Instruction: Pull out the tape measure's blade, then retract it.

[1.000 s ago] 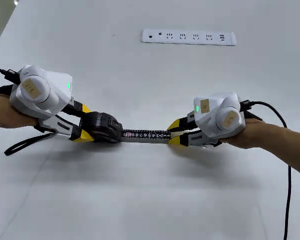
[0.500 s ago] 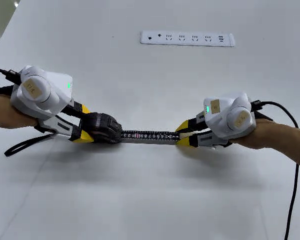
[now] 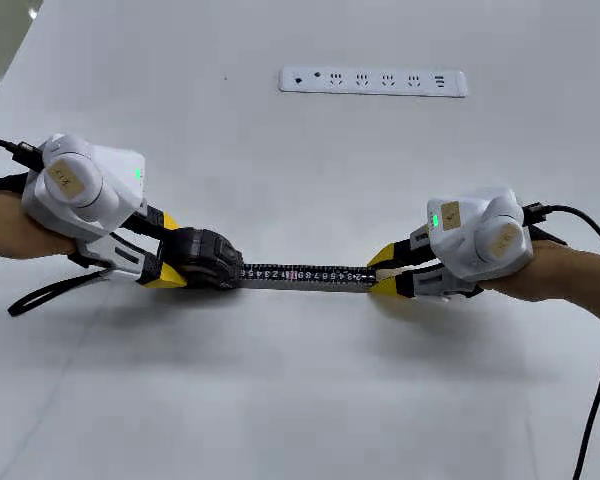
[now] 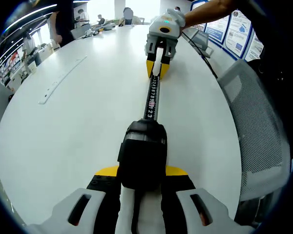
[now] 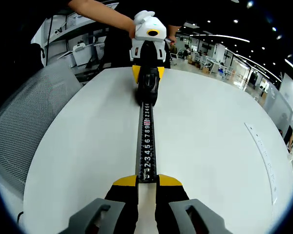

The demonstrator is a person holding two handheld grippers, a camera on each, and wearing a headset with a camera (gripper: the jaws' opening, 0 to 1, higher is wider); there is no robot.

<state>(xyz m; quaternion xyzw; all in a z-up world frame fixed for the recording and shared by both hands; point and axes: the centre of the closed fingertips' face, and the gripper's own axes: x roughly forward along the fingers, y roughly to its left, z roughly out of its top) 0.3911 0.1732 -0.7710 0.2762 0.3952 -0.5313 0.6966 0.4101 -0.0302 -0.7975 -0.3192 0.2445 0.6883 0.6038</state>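
The white bench (image 3: 300,400) carries the whole job, and its flat top lets the blade run level. A white power strip (image 3: 373,81) lies well beyond both tongs, on the side away from the person and out of the line of pull. The left tongs (image 3: 180,250) are clamped across the tape measure's black case (image 3: 205,258), one yellow tip on each flank. I take this as an anchor: the case rests on the bench and is pinned so it cannot slide toward the other hand. The right tongs (image 3: 381,272) sit well apart from the left tongs and face them, pinched together on the free end of the blade (image 3: 305,274), low against the bench. The blade spans the gap between the two pairs of tongs as a straight dark strip, numerals up, and leaves the case on the side toward the right tongs. Holding both pairs in one line looks deliberate, since a pull along the blade's own axis spares it kinking or twisting. By this reading the pulling-out step is in hand and retraction is not yet begun. The small end hook is hidden between the right tongs' tips, so I cannot tell whether they grip the hook or the strip just behind it.
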